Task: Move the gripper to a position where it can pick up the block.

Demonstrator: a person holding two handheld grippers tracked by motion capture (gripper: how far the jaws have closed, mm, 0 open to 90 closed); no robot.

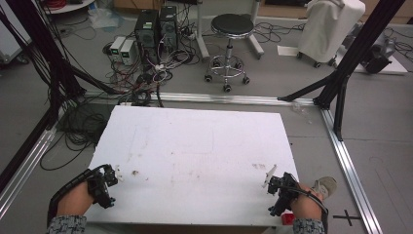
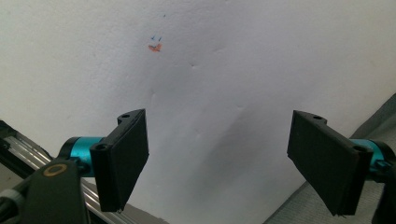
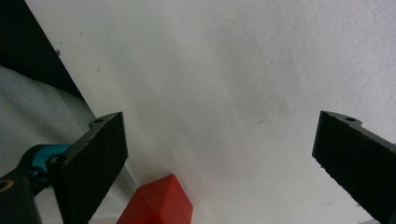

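A: The red block point(image 3: 159, 203) — is it whole?
B: No, the right gripper view's bottom edge cuts it off.
A: And the small marks point(image 2: 155, 43) on the desk point(image 2: 224, 70)?
B: Too small to read.

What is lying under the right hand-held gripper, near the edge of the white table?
A red block lies below the open right hand-held gripper, at the near edge of the white table. Its lower part is cut off by the frame, so its full shape cannot be seen.

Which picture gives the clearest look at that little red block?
The right gripper view: the red block sits large between its jaws at the white table's edge. The high view shows a small red patch beside the right hand.
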